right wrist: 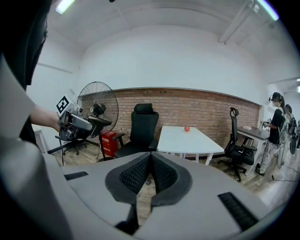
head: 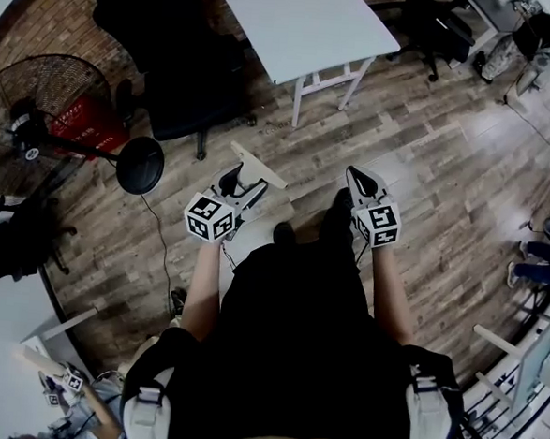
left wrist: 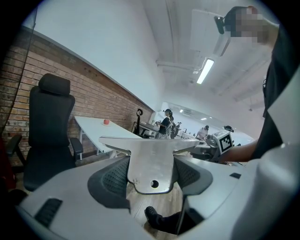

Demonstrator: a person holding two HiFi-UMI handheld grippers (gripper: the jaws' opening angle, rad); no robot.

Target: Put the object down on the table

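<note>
The T-shaped metal plate (left wrist: pixel 151 161) is clamped by its stem in the wide-set jaws of the left gripper (head: pixel 243 183), well apart from the white surface (head: pixel 307 28), presumably for carrying there, while the right gripper (right wrist: pixel 150 174) is held empty with jaws closed together.

The metal plate (left wrist: pixel 151 161) is flat, dull grey and T-shaped. It has a long narrow crossbar and a broad stem that ends in a rounded tab with one small hole. The stem sits clamped between the pads of the left tool (left wrist: pixel 151 174), with its flat face towards that tool's camera and the crossbar level at the far end. In the head view the plate (head: pixel 258 165) hangs over the wooden floor (head: pixel 429 168), well apart from the white counter (head: pixel 307 28), not yet set down.
</note>
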